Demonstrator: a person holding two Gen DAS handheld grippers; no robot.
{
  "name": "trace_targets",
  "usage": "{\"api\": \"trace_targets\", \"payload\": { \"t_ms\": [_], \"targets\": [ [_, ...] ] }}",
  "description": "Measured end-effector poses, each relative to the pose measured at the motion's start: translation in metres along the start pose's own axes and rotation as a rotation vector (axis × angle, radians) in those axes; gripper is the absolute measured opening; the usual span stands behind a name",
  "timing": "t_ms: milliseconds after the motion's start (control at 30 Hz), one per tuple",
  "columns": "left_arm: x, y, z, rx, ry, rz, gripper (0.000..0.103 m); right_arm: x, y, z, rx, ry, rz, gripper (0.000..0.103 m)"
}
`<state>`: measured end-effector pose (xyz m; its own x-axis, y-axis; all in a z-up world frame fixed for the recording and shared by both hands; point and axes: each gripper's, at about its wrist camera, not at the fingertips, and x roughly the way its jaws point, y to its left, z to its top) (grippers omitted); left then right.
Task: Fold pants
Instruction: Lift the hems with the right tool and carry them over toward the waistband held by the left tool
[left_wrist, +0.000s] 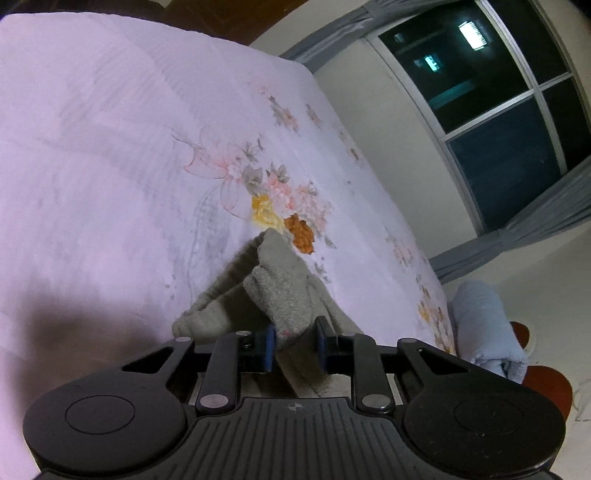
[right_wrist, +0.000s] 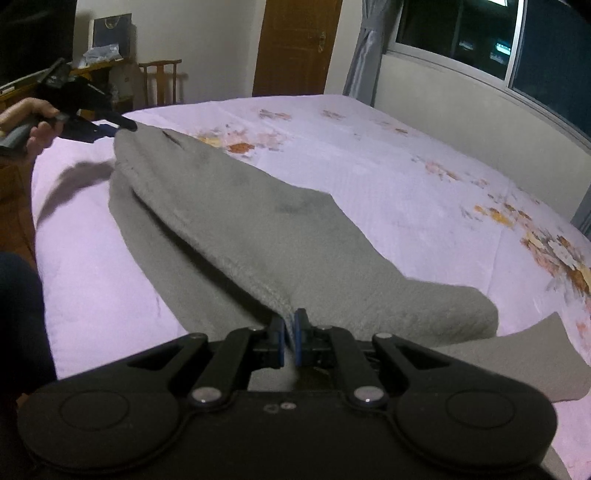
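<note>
Left gripper pinching a bunched end of the grey pants, blue pads pressed into the cloth, right gripper clamped on the opposite end, jaws nearly together, both held just above the pants' lower layer

Both wrist views face the bed closely.
</note>
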<state>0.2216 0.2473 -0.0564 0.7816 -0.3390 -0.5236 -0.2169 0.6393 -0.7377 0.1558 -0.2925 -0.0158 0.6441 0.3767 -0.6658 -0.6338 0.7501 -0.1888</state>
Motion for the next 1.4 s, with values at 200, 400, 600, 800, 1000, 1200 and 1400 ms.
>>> {"api": "trace_targets", "payload": {
  "t_ms": [200,400,600,800,1000,1200,1400],
  "targets": [
    [0.011,0.020,-0.005,-0.018,0.037,0.050,0.022,0.030,0.028,-0.020,-0.078,0.100,-0.001,0.000],
    [0.014,0.018,-0.009,0.031,0.041,0.078,0.022,0.018,0.025,-0.021,-0.044,0.082,0.010,0.000],
    [0.016,0.011,-0.007,0.070,0.041,0.100,0.022,0.014,0.027,-0.024,0.014,0.059,-0.001,0.000],
    [0.017,0.014,-0.008,0.067,0.046,0.104,0.022,0.027,0.027,-0.032,0.067,0.082,-0.018,0.000],
    [0.016,0.013,-0.009,0.075,0.050,0.109,0.022,0.026,0.023,-0.031,0.092,0.077,-0.012,0.000],
    [0.019,0.012,-0.008,0.084,0.057,0.119,0.022,0.029,0.023,-0.031,0.099,0.073,-0.016,0.000],
    [0.020,0.014,-0.007,0.084,0.063,0.117,0.022,0.029,0.023,-0.032,0.102,0.070,-0.017,0.000]
  ]
}}
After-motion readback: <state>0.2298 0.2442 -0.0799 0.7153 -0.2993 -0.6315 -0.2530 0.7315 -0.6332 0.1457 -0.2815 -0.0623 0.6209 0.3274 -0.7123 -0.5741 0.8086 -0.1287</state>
